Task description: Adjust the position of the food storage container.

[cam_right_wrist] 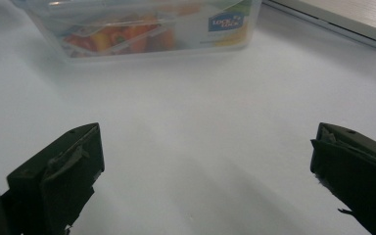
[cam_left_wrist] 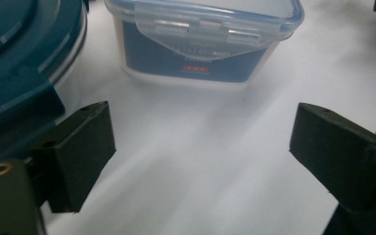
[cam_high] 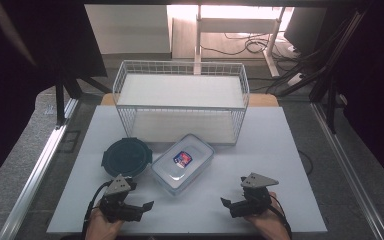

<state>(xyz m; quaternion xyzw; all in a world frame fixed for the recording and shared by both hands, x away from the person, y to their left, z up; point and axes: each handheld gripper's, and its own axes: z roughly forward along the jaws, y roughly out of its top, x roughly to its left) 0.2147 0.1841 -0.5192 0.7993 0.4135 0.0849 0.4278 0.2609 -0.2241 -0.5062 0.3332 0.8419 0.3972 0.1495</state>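
From above, your left gripper (cam_high: 139, 206) at 7 o'clock and right gripper (cam_high: 231, 204) at 5 both gape wide, empty, clear box (cam_high: 183, 162) between them at 12; left gripper view: box (cam_left_wrist: 203, 41) at 12, round teal container (cam_left_wrist: 22, 58) at 10; right gripper view: box (cam_right_wrist: 142, 27) at 11.

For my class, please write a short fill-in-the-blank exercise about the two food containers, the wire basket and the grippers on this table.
1. The round container has a dark ____ lid.
2. The clear rectangular container lies to the ____ of the round one in the high view.
3. Behind both containers stands a white wire ____.
4. The left gripper and right gripper both have jaws that are ____.

Missing words: teal; right; basket; open
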